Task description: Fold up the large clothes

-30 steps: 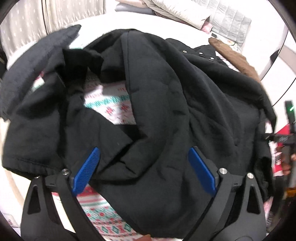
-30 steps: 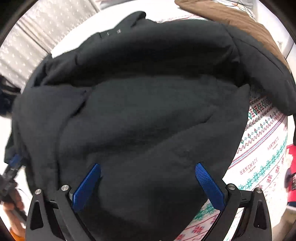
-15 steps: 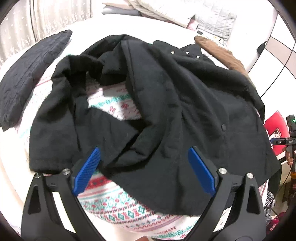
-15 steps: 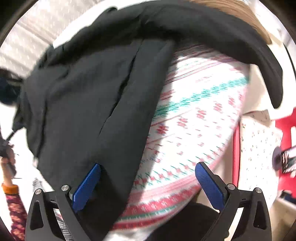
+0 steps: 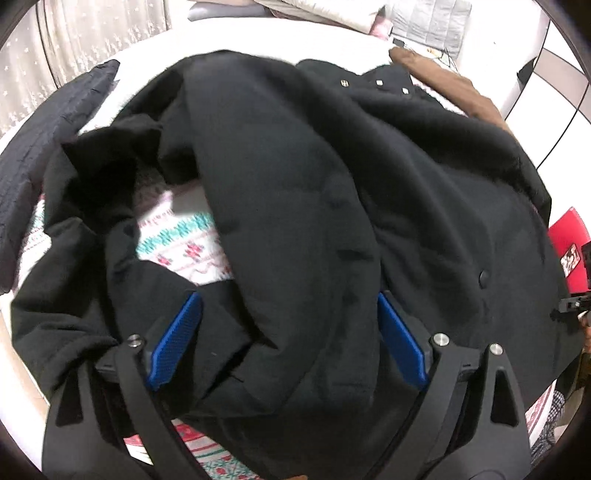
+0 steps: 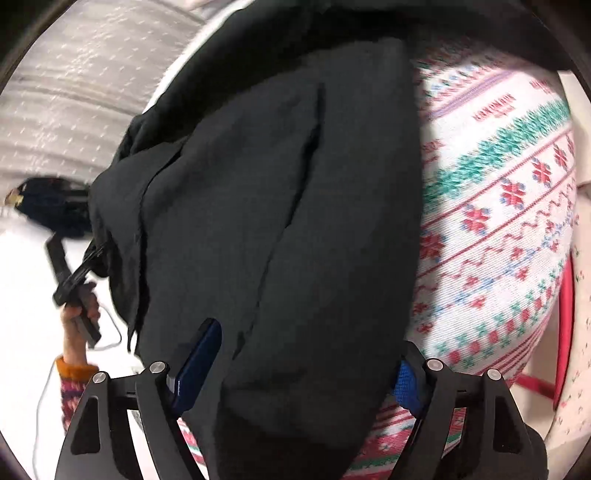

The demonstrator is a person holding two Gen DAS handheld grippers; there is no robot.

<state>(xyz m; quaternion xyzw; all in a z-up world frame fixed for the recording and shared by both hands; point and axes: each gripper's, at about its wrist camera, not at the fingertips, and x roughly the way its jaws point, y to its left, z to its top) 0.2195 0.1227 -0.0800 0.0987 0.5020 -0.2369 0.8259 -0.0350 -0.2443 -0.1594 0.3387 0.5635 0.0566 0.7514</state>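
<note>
A large black coat [image 5: 369,192] lies crumpled over a white knit blanket with red and green patterns [image 5: 184,243]. My left gripper [image 5: 288,339] is open, its blue pads on either side of a thick fold of the coat near the hem. In the right wrist view the coat [image 6: 277,221] lies over the blanket [image 6: 498,229]. My right gripper [image 6: 299,373] is open, with a bunched edge of the coat between its blue fingers. The left gripper also shows in the right wrist view [image 6: 74,273], held in a hand.
A dark quilted pillow [image 5: 48,147] lies at the left on the white bed. A brown garment [image 5: 450,85] and folded bedding [image 5: 424,22] lie at the back. A red object [image 5: 569,240] stands at the right. Curtains [image 6: 74,92] hang behind.
Both grippers have moved down and closer to the coat. Coat folds now sit between each pair of fingers. The right view has swung over the coat's edge and the blanket.
</note>
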